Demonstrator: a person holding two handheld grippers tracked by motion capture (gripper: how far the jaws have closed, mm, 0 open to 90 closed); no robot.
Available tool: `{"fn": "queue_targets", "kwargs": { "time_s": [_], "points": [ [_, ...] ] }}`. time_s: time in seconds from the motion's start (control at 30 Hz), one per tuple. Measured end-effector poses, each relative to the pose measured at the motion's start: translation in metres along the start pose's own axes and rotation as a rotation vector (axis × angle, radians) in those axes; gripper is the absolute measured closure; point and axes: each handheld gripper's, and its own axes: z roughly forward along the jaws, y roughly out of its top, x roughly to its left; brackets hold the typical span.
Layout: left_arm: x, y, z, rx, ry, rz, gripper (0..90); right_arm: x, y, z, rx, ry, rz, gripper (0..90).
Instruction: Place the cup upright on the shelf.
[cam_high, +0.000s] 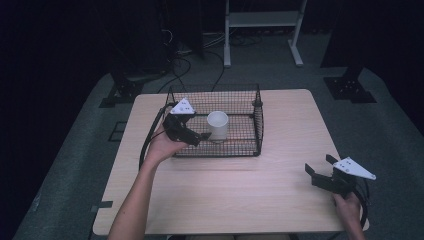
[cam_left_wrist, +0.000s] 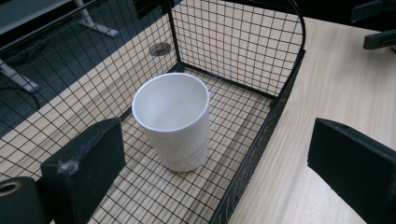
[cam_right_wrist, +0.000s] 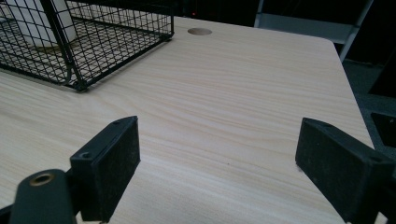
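Left claw at the wire basket, white cup ahead of its open jaws.

The white cup (cam_left_wrist: 173, 122) stands upright, long axis vertical, inside the wire basket (cam_high: 260, 131) at upper centre of the high view. The left claw (cam_high: 189, 131) sits at the basket's left rim, jaws wide and empty, the cup just beyond and between them. The right claw (cam_high: 321, 169), equally wide and empty, rests well apart at lower right of the table (cam_high: 280, 195); the left hand is nearer.

Dark lab: stands (cam_high: 350, 87), floor cables (cam_high: 180, 67).
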Motion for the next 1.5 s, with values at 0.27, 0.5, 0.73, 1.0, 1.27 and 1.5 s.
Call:
{"fn": "queue_targets", "kwargs": {
  "time_s": [0.27, 0.5, 0.73, 1.0, 1.27, 1.5],
  "points": [
    [-0.009, -0.007, -0.008, -0.016, -0.008, -0.004, 3.4, 0.0, 0.0, 0.0, 0.001, -0.001, 0.001, 13.1],
    [-0.017, -0.014, -0.016, -0.033, -0.001, -0.001, 3.4, 0.0, 0.0, 0.0, 0.002, -0.003, -0.002, 13.1],
    [-0.027, -0.022, -0.023, -0.049, 0.006, 0.002, 3.4, 0.0, 0.0, 0.0, 0.003, -0.004, -0.002, 13.1],
    [-0.03, -0.037, -0.029, -0.055, 0.019, -0.021, 3.4, 0.0, 0.0, 0.0, 0.004, -0.005, -0.003, 13.0],
    [-0.04, -0.045, -0.038, -0.073, 0.012, -0.019, 3.4, 0.0, 0.0, 0.0, 0.005, -0.005, -0.002, 13.1],
    [-0.051, -0.05, -0.044, -0.082, 0.01, -0.008, 3.4, 0.0, 0.0, 0.0, 0.006, -0.007, -0.001, 13.1]
  ]
}}
